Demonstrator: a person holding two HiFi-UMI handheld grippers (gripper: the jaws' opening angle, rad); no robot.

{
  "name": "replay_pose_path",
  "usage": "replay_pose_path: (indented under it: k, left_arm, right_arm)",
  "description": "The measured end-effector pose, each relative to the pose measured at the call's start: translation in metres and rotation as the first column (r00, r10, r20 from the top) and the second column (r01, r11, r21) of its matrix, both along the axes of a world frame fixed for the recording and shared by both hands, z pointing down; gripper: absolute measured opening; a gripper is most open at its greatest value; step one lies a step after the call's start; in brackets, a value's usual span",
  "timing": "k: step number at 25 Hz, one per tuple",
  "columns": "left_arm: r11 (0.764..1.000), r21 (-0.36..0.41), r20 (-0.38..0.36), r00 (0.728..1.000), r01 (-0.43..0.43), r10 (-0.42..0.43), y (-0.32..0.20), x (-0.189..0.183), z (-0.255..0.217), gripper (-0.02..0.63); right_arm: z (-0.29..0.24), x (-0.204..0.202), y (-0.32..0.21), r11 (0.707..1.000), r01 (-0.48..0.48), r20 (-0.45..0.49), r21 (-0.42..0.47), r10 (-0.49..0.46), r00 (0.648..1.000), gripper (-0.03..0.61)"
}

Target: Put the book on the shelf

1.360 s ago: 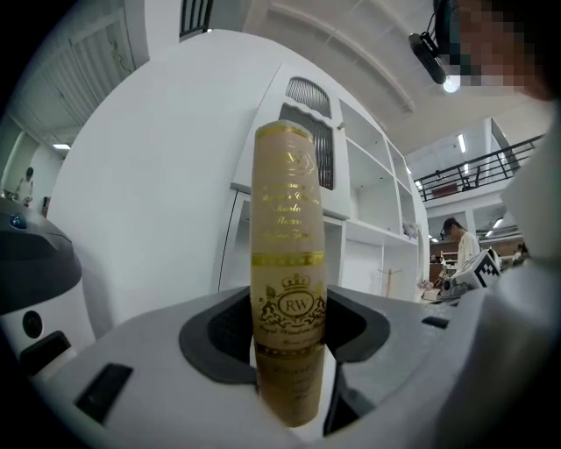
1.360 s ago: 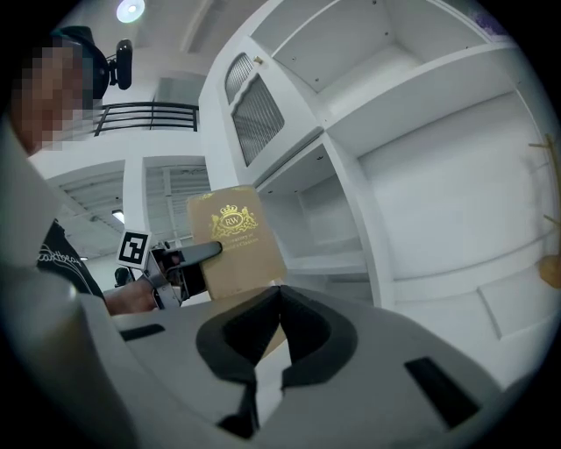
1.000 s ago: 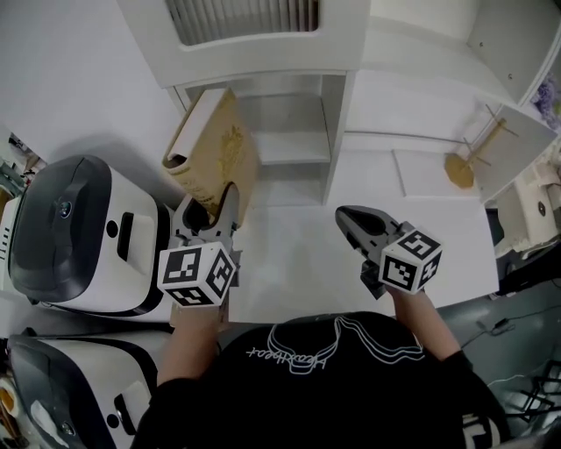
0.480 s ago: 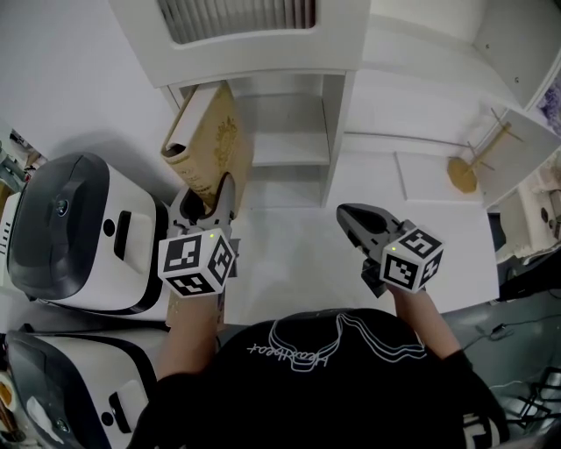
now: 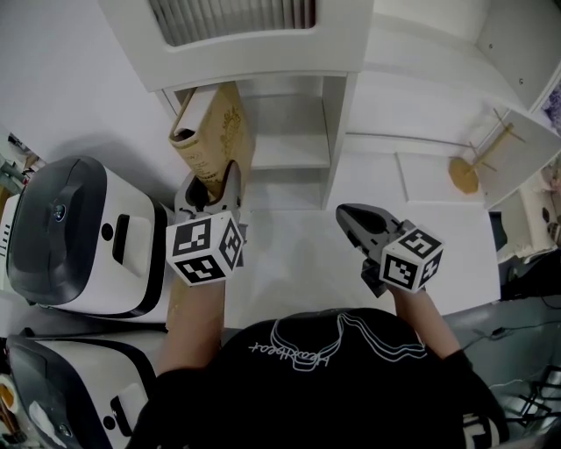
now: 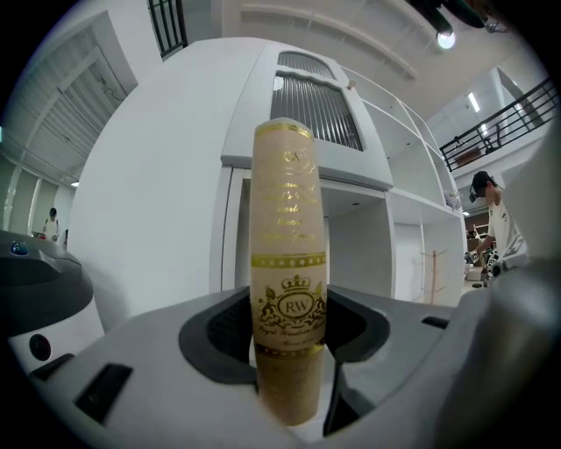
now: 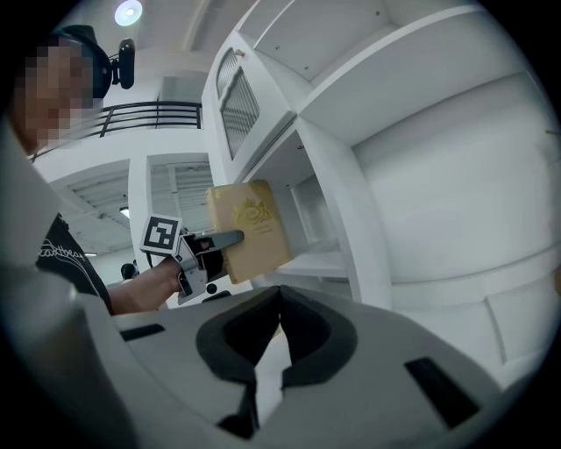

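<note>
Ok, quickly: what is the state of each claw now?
Left claw: closed on the book.
Right claw: closed, holding nothing.

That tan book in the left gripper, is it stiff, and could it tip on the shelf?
Probably stiff: the book stands straight above the left gripper without sagging. Tall and narrow, it may tip once released upright.

You face a white open-fronted shelf unit [image 5: 340,123] behind a white tabletop [image 5: 294,263]; a grey-and-white domed machine [image 5: 74,232] sits at your left, and a round ceiling lamp [image 7: 128,12] glows overhead.
</note>
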State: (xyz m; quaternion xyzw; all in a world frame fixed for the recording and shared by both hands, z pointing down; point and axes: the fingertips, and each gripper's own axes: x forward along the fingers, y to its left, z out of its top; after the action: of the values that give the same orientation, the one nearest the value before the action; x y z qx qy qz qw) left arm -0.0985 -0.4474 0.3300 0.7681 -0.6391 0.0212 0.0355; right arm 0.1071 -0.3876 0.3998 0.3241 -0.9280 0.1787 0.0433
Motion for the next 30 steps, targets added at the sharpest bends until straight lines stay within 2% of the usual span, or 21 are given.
replay_pose_path:
  k: [8,30]
  left_arm:
    - [1.0,0.006,0.025,0.999,0.028,-0.028,-0.028,0.007,0.001,0.199]
    - [0.998,-0.01,0.017,0.998,0.06,-0.06,-0.111,0.018,0.003,0.199]
  right_arm:
    - [0.012,0.005,-0.008,0.999,-0.015,0.005,-0.03,0.015,1.0,0.005]
    - [0.048,0.015,-0.032,0.992,-0.036,0.004,-0.119,0.037,0.999,0.006]
